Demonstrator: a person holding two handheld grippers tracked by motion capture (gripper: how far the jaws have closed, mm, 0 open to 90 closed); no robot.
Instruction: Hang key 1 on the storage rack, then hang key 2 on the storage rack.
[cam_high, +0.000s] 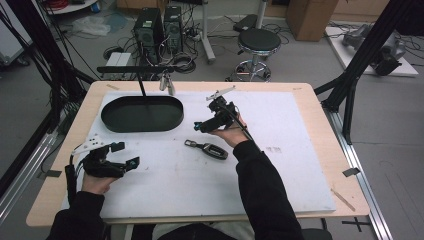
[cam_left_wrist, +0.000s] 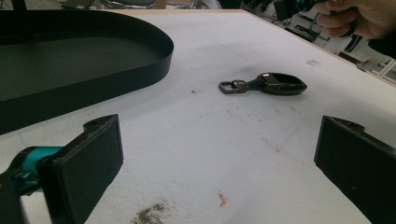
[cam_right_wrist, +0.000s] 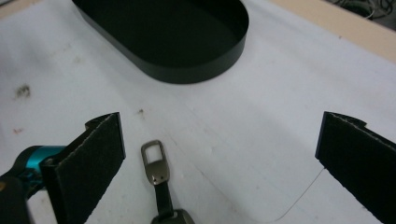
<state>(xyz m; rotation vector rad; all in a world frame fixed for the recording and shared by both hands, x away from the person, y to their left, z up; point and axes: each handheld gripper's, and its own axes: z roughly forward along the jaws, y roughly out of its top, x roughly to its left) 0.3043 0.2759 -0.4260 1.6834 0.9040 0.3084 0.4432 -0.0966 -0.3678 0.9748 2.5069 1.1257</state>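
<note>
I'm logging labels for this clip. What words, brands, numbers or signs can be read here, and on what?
None can be read.
A small grey mark on the white mat, right of the key fob at: too small and blurred to read.
The key fob and the black tray show no legible text.

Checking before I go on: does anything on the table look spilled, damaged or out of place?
Nothing serious. The key fob lies flat and whole on the white mat, outside the black tray. Small dark specks and a crumbly smudge soil the mat near the left gripper.
</note>
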